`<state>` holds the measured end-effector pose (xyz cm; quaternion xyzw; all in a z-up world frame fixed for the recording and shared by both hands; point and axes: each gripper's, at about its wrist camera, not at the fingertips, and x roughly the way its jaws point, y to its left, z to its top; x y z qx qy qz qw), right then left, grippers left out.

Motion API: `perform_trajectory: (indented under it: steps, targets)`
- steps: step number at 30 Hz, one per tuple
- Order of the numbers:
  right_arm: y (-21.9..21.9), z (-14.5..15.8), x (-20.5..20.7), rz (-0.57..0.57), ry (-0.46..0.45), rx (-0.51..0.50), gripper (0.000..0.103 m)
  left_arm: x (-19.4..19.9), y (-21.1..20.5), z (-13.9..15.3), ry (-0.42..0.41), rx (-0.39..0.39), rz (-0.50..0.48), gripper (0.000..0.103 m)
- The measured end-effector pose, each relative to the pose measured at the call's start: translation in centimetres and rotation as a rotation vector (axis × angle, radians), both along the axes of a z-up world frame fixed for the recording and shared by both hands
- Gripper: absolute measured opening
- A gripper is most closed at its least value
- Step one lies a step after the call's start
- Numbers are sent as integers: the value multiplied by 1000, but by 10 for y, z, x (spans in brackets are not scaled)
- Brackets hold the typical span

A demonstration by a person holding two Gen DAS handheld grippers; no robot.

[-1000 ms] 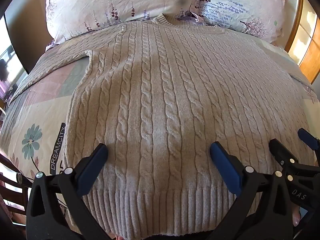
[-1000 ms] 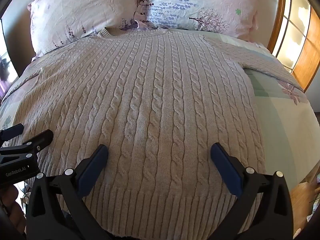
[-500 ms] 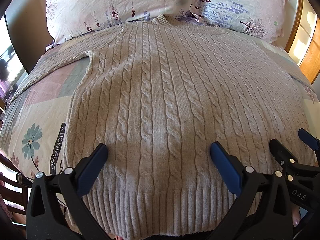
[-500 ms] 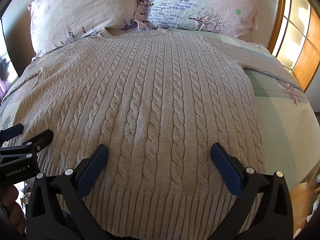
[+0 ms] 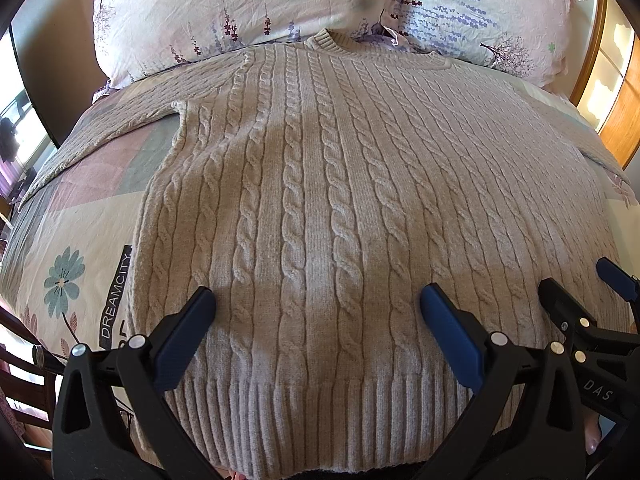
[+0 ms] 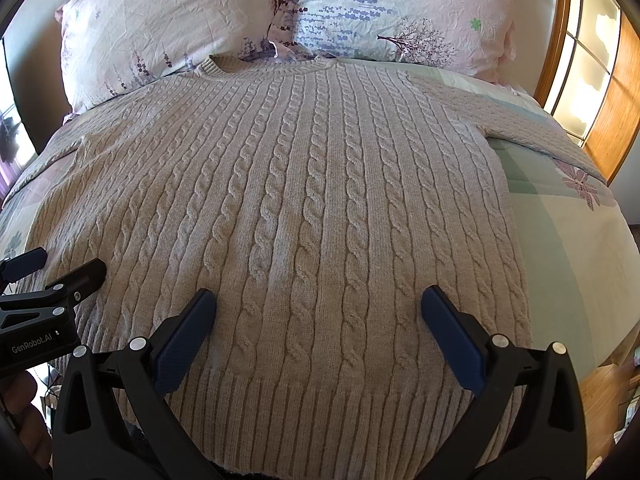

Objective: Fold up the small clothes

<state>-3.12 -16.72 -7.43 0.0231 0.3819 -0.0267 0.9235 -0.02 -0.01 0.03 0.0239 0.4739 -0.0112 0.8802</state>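
A beige cable-knit sweater (image 5: 320, 200) lies flat on the bed, collar toward the pillows, ribbed hem nearest me; it also shows in the right wrist view (image 6: 320, 200). Its sleeves spread out left (image 5: 132, 120) and right (image 6: 532, 124). My left gripper (image 5: 316, 312) is open and empty, hovering over the hem's left half. My right gripper (image 6: 318, 312) is open and empty over the hem's right half. Each gripper shows in the other's view: the right one (image 5: 584, 292) at the right edge, the left one (image 6: 60, 266) at the left edge.
Two floral pillows (image 5: 240, 12) (image 6: 400, 12) lean at the head of the bed. The patterned bedsheet (image 5: 72, 264) shows beside the sweater (image 6: 568, 248). A wooden window frame (image 6: 592, 80) stands at the right. A dark chair (image 5: 20, 380) is at lower left.
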Motion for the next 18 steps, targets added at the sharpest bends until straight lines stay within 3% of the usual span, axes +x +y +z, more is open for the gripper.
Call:
perform_trajectory:
  steps: [18]
  targets:
    - [-1, 0, -1, 2, 0, -1, 102, 5, 0, 1, 8, 0, 0, 101]
